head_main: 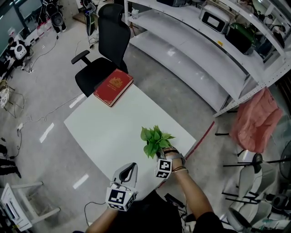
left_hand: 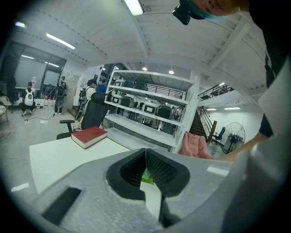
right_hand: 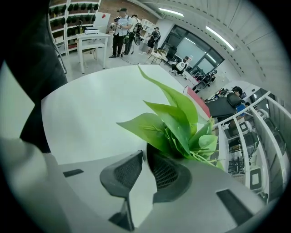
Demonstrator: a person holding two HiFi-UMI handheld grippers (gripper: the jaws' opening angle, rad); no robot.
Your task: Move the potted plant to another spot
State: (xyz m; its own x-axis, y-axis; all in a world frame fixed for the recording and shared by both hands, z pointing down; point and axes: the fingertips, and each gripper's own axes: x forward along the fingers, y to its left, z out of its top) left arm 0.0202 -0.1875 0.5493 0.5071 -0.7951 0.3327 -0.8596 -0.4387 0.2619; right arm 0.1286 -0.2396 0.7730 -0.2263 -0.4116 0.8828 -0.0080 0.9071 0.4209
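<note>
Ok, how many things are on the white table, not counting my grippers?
2: a red book at the far corner by the black chair, and the potted plant near the front right edge. None seems hidden.

Bright, even indoor light comes from ceiling strip lights, which flare white in my left gripper view. The white table looks slightly washed out and almost shadowless. Both gripper views bulge like fisheyes, with black rounded corners. My jaws, close to the lens, blur softly, while the potted plant has crisp leaves.
</note>
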